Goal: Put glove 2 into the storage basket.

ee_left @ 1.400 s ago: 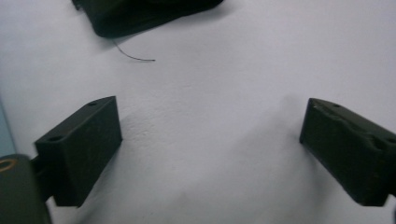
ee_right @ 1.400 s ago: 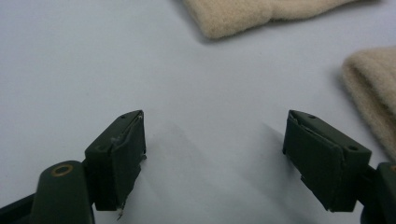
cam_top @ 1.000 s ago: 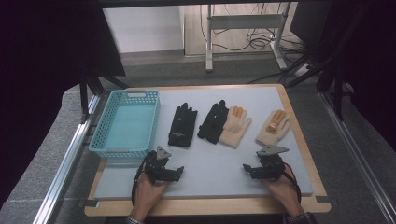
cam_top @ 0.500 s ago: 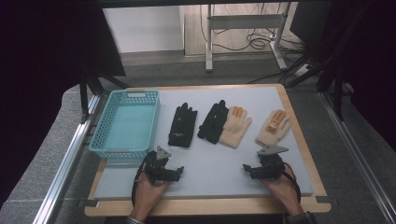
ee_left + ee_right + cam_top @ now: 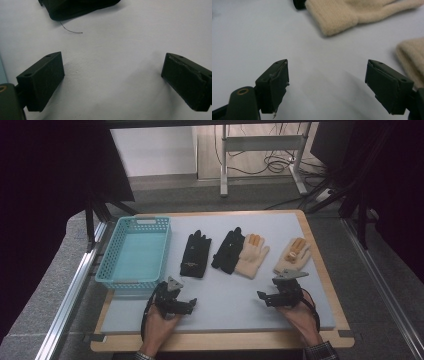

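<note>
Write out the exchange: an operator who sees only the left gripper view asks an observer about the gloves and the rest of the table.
Operator: A black cuff lies beyond my fingers. How many gloves?
Observer: Four in a row: left black glove, second black glove, inner beige glove, rightmost beige glove.
Operator: Any container?
Observer: A turquoise basket stands left of the gloves.
Operator: And the right gripper?
Observer: Open, just short of the rightmost beige glove's cuff.

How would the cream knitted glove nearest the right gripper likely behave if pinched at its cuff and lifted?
The cream glove lies flat and limp on the table, so it would probably droop from the cuff rather than hold its shape. Its ribbed knit looks soft and grippy, so slipping seems unlikely. It appears light. The right gripper is open near its cuff.
</note>
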